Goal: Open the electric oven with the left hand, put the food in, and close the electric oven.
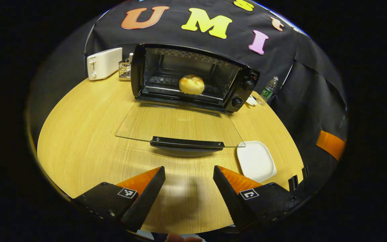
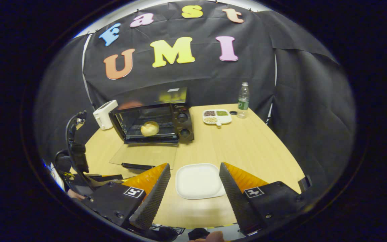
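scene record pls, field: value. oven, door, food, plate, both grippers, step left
oven: on wooden table, toaster beside it
door: folded down flat, handle toward camera
food: bread roll on the rack inside
plate: white, bare, in front of right gripper
left gripper: open, facing the handle, apart from it
right gripper: open, holding nothing
step left: close the door

Black electric oven (image 1: 193, 79) at upper centre, golden-tan bun (image 1: 191, 84) inside; white toaster (image 1: 104, 63) upper left; white plate (image 1: 256, 160) lower right; light wood-grain table (image 1: 89, 134).
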The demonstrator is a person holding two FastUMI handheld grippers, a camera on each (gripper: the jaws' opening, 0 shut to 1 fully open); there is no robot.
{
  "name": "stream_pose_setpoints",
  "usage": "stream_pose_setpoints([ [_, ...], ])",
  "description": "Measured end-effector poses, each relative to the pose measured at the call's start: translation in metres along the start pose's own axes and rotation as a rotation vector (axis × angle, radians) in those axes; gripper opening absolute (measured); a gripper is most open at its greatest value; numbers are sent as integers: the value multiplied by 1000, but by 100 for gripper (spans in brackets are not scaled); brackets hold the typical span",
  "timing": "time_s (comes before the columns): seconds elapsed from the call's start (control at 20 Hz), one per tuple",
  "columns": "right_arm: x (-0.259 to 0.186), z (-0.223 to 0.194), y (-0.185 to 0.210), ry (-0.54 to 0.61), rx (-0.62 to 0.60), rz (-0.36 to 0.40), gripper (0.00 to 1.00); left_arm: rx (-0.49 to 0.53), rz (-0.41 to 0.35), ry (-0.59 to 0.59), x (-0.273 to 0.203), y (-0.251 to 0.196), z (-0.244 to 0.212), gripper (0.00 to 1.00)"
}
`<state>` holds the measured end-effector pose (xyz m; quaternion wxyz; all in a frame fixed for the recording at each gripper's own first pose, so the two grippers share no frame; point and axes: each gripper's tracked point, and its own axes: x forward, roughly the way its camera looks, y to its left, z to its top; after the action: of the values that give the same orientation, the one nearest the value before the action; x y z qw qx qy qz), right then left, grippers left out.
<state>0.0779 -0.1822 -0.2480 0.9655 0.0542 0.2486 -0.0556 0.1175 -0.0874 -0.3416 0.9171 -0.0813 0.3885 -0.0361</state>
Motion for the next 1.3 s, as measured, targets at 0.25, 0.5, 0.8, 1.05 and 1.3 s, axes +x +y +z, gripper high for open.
stream_pose_setpoints([
  [0.25,-18,-12,-53,29,23,-111,93,34,58,36,32,7,-8,95],
  [0.5,-27,-3,-84,18,35,-166,94,70,73,3,47,3,6,95],
  [0.8,-30,-2,-74,10,2,-130,94,108,83,-74,24,-7,38,95],
  [1.05,-28,17,-67,-23,21,-88,94,137,59,-259,-2,-21,124,96],
  [1.3,-31,56,-59,-108,-29,-29,94,141,62,-436,-41,-34,192,95],
])
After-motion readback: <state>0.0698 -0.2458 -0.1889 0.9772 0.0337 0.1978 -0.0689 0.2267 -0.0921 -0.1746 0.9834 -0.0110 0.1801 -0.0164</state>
